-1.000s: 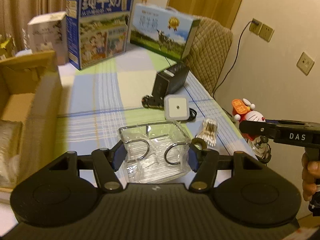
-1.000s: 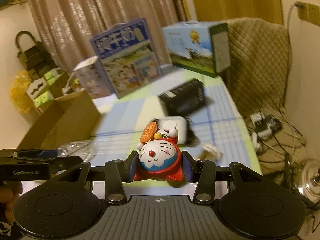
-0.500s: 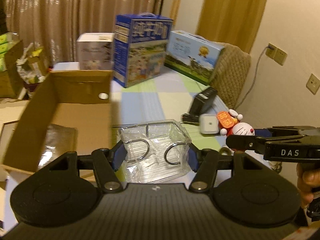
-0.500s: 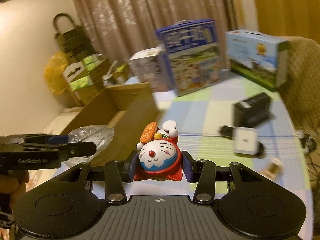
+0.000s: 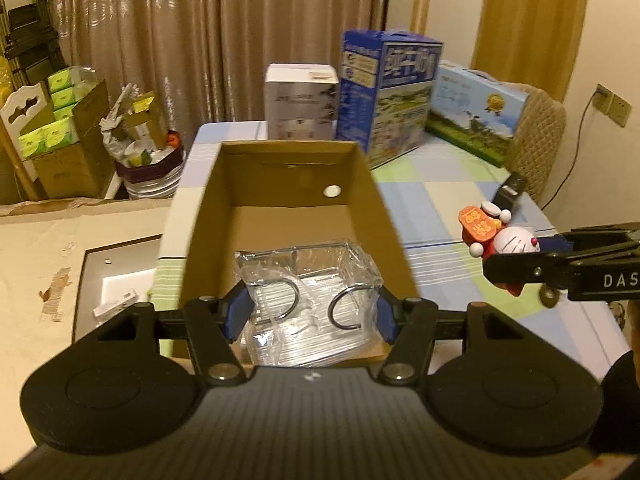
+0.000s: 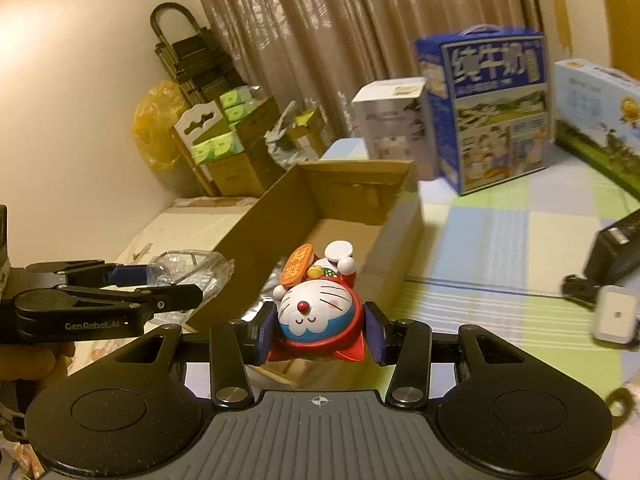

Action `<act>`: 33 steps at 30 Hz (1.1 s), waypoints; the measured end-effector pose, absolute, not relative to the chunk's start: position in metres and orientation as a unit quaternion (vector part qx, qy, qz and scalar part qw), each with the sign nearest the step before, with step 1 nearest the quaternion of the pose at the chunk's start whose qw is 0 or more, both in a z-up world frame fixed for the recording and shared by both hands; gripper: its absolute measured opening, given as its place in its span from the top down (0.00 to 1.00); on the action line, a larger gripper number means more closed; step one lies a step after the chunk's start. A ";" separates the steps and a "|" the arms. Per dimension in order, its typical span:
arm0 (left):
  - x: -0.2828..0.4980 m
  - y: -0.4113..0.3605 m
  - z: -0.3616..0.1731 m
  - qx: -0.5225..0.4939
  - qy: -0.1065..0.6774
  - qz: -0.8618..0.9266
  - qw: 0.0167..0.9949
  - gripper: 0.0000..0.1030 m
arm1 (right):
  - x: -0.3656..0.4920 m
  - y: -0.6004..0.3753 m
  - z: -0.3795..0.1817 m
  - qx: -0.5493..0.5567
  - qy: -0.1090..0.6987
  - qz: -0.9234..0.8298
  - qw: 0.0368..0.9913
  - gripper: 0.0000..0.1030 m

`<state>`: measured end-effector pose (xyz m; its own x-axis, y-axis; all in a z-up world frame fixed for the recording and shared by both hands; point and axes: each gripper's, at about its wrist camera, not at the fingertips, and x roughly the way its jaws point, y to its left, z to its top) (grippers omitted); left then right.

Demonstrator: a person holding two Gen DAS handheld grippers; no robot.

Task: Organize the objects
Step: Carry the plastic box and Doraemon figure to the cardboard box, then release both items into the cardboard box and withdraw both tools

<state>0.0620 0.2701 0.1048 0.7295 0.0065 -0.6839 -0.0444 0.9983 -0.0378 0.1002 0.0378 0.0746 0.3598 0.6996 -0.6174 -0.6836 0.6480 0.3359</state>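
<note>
Since both grippers are loaded, this looks like a two-at-once drop into the cardboard box (image 5: 288, 184). The left gripper (image 5: 310, 312) has its jaws closed onto the sides of a clear plastic-wrapped container (image 5: 308, 280), pads squeezing the crinkly wrap, and it's hanging over the near end of the open box, so I'd guess that one goes in first. The right gripper (image 6: 318, 336) is clamped around a Doraemon figure (image 6: 316, 308), gripped low on the red body so the head and little orange sign stick out forward. From the right wrist view it sits over the box's near right corner, just beside the other gripper. The box is on the left part of the checked tablecloth (image 5: 440, 200), with milk cartons (image 5: 390, 92) standing at the far edge, well out of the way. The slippery wrap might shift on release.
</note>
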 end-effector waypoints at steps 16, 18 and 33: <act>0.099 0.303 0.084 -0.028 0.384 -0.001 0.923 0.45 | 0.124 0.085 0.053 0.001 0.397 0.414 0.819 0.58; 0.103 0.303 0.080 -0.028 0.386 -0.004 0.922 0.45 | 0.125 0.086 0.052 0.001 0.399 0.412 0.819 0.58; 0.101 0.321 0.065 -0.034 0.384 0.021 0.922 0.31 | 0.131 0.099 0.037 0.009 0.413 0.409 0.814 0.58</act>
<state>0.1006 0.3214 0.0648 0.7036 0.0122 -0.7105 -0.0638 0.9969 -0.0460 0.1308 0.0990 0.0371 0.3246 0.6733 -0.6643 -0.6582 0.6652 0.3526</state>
